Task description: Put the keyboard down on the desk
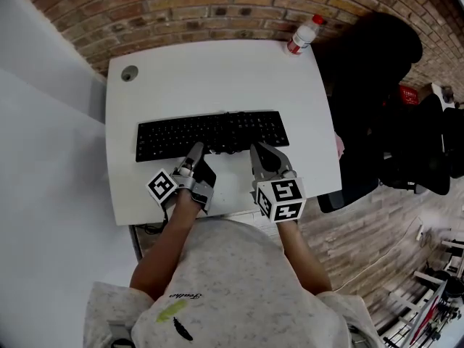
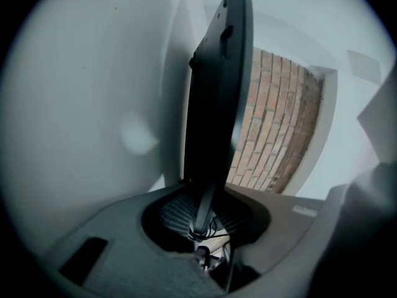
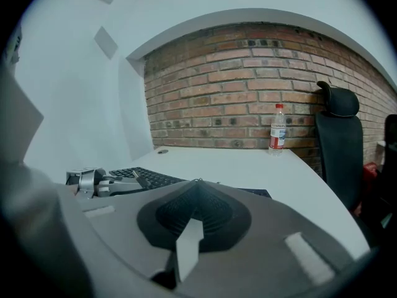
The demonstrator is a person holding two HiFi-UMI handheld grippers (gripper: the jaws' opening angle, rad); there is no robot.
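A black keyboard (image 1: 210, 133) lies across the white desk (image 1: 217, 78), its long side facing me. My left gripper (image 1: 196, 153) is shut on the keyboard's near edge towards its left half. In the left gripper view the keyboard (image 2: 217, 92) runs edge-on up from between the jaws of the left gripper (image 2: 201, 219). My right gripper (image 1: 262, 152) has its tips at the near edge of the keyboard's right half. In the right gripper view the right gripper (image 3: 195, 185) is shut and empty, with the keyboard (image 3: 139, 179) lying flat just beyond it.
A clear plastic bottle (image 1: 304, 35) with a red cap stands at the desk's far right corner. A black office chair (image 1: 370, 85) is beside the desk's right edge. A round cable grommet (image 1: 129, 72) sits at the far left. A brick wall runs behind the desk.
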